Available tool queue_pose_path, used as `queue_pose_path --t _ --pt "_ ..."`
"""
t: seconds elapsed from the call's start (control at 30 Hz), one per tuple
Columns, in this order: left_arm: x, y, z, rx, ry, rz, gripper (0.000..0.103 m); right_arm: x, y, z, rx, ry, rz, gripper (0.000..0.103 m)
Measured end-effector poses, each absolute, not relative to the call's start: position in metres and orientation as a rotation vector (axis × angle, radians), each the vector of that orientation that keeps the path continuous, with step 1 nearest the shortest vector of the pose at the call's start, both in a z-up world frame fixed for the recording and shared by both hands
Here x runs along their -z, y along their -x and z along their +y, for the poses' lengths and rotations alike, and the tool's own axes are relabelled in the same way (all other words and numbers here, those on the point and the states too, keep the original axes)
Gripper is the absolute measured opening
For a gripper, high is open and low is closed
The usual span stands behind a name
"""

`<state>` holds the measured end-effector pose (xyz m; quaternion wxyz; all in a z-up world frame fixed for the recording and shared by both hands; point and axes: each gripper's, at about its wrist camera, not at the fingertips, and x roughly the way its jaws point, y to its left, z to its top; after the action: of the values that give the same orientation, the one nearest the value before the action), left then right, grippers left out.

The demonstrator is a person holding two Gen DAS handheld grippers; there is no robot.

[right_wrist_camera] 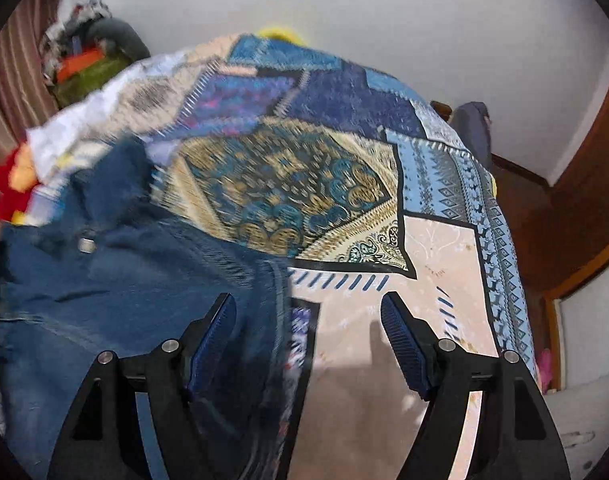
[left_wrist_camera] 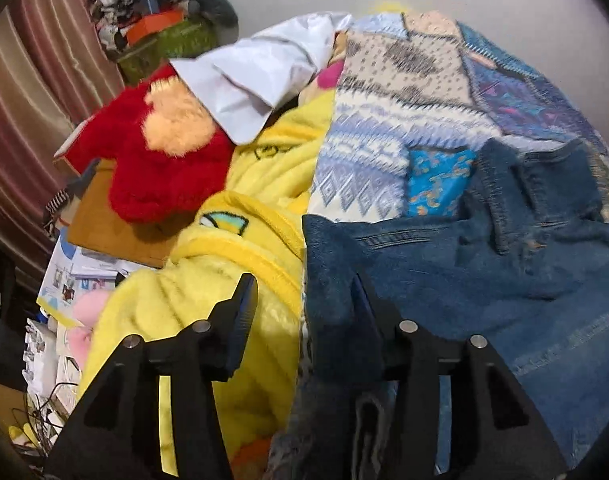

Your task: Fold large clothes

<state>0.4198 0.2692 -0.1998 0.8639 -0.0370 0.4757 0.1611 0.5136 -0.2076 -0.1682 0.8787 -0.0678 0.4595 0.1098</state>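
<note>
A blue denim jacket lies spread on a patchwork-patterned bedspread; it also shows in the right wrist view with its collar and a metal button. My left gripper is open, its jaws wide apart astride the jacket's left edge, the right finger on the denim. My right gripper is open, jaws wide apart over the jacket's right edge, with the left finger over denim and the right finger over the bedspread.
A yellow fleece blanket and a red plush toy lie left of the jacket, with white cloth behind. A green basket of clutter stands by the striped curtain. Wooden furniture is at the right.
</note>
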Motion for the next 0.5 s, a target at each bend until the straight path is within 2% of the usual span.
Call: queue_pose_path --t 0.1,0.27,0.37,0.43,0.5 --pt "0.176 -0.402 0.261 -0.303 0.096 0.952 0.059 0.139 -0.491 -0.214 -0.283 0.088 0.935 0.074" --pt "0.133 -0.364 0.233 -0.237 0.043 0.869 0.072 0.092 -0.445 -0.219 -0.369 0.04 0.882 0.092" --pt "0.113 -0.342 0.22 -0.204 0.023 0.838 0.083 0.071 -0.417 -0.219 -0.412 0.039 0.851 0.097" --pt "0.104 -0.328 0.213 -0.199 0.012 0.828 0.095 0.061 -0.397 -0.218 -0.419 0.05 0.833 0.099" --pt "0.096 -0.312 0.208 -0.189 0.013 0.813 0.095 0.055 -0.375 -0.216 -0.414 0.066 0.824 0.101"
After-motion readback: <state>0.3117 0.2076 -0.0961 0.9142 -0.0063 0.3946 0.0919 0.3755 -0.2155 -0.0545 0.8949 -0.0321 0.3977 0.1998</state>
